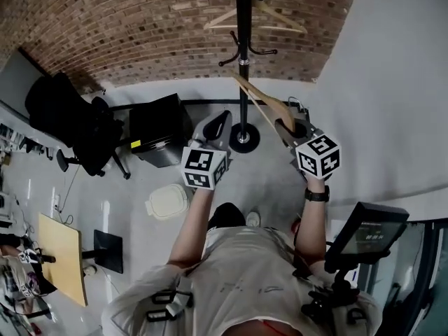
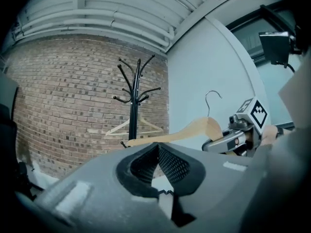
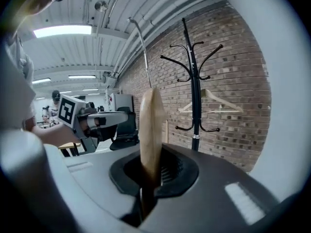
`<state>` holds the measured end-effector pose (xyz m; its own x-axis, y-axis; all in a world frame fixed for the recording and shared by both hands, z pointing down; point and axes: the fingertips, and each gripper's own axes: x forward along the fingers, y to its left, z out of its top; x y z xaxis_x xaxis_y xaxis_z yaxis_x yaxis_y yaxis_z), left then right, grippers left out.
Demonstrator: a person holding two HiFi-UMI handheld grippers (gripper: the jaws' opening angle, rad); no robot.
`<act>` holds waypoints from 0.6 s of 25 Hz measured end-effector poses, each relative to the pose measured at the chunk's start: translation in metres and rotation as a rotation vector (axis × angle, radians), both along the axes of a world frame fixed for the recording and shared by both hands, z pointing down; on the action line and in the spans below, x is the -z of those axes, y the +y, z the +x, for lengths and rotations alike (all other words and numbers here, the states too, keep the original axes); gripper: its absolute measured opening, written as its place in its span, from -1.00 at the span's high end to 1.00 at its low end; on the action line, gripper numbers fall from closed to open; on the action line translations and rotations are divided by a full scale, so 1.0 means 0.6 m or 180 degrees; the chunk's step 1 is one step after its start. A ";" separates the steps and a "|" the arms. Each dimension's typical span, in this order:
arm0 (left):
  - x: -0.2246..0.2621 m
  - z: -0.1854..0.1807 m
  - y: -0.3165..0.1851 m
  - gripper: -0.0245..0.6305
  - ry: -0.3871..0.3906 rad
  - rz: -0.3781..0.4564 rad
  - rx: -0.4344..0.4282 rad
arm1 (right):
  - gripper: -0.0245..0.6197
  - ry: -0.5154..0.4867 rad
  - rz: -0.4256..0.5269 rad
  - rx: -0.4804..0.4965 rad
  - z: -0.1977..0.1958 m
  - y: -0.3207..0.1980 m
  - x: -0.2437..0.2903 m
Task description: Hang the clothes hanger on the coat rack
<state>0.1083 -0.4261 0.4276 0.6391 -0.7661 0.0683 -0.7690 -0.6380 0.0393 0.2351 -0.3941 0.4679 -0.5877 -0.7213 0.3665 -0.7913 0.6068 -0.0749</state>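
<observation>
Brick wall (image 1: 140, 26) backs the room. The wooden hanger (image 1: 260, 100), centre-right, is clamped in the right gripper (image 3: 150, 176), not yet on the coat rack (image 1: 243, 40) at upper centre. Hooking remains. Left gripper (image 2: 158, 161): jaws together, empty. A second hanger (image 1: 280, 19) hangs there.

smooth wooden hanger (image 3: 151, 130), black metal rack (image 3: 195, 101)

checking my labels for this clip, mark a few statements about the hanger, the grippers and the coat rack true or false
The right gripper is shut on the light wooden clothes hanger with a metal hook. True.
The left gripper grips that hanger too. False: its jaws are together on nothing.
The black metal coat rack is bare. False: a second wooden hanger hangs on it.
The rack stands before a red brick wall. True.
</observation>
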 end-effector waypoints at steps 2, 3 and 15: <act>0.001 -0.012 -0.016 0.93 0.0012 -0.0051 -0.0002 | 0.91 0.0018 -0.0031 0.0253 -0.001 -0.029 0.013; 0.006 -0.014 -0.028 0.93 0.0025 -0.0041 -0.0013 | 0.91 0.0050 -0.0007 0.0349 -0.002 -0.048 0.024; 0.071 0.014 -0.171 0.93 -0.0004 0.0238 -0.0448 | 0.90 -0.0113 0.0117 0.0892 -0.072 -0.255 0.122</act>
